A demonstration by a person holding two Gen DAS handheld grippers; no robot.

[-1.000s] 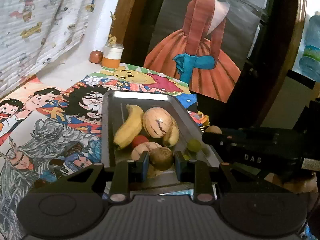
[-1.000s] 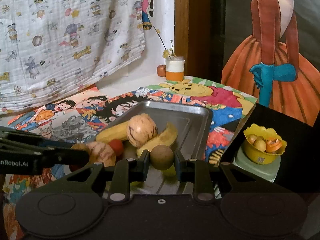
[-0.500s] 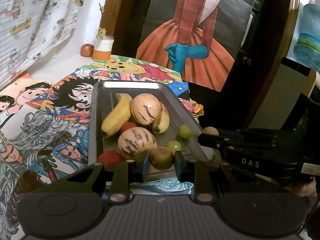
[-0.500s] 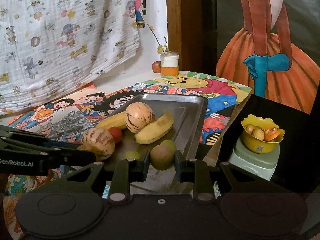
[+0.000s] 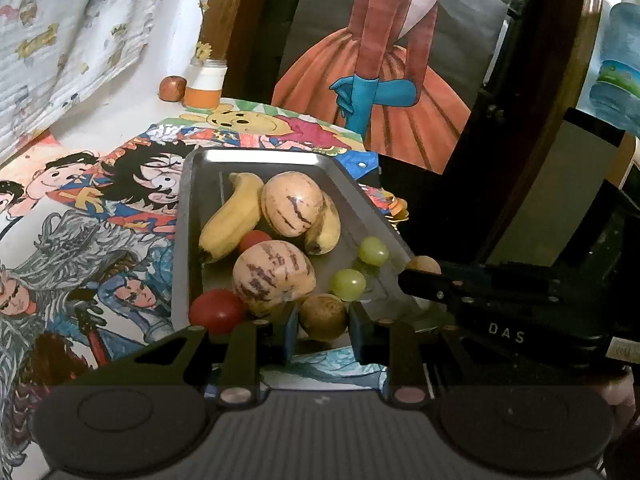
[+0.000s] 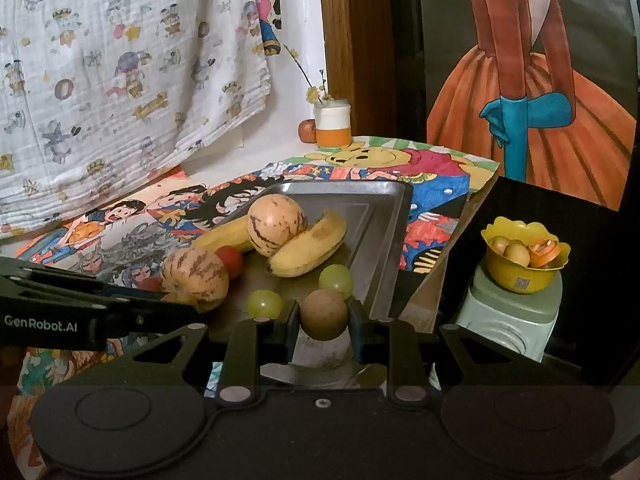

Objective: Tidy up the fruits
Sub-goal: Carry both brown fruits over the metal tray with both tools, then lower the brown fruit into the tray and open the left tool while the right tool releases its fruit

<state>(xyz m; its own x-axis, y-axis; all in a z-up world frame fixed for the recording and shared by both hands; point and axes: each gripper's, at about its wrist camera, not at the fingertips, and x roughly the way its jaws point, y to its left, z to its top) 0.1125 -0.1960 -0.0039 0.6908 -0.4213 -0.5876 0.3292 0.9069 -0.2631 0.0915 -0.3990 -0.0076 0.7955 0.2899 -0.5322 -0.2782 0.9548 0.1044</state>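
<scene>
Steel tray sits on a cartoon-print cloth, loaded with fruit. Each claw is clamped on a round brown fruit at the tray's near end. The left gripper pinches its brown fruit over the tray's near edge, just beside a striped melon and a red tomato. The right gripper squeezes a second brown fruit at the tray's near right corner, close to two green grapes. Farther along the tray lie two bananas with a second striped melon wedged between them, and another tomato tucked between the bananas and the near melon. Beyond the tray's far end stand an orange-and-white jar and a small reddish fruit. Well to the right of the tray, off the cloth, a yellow bowl holding more small fruit rests on a pale stand.
</scene>
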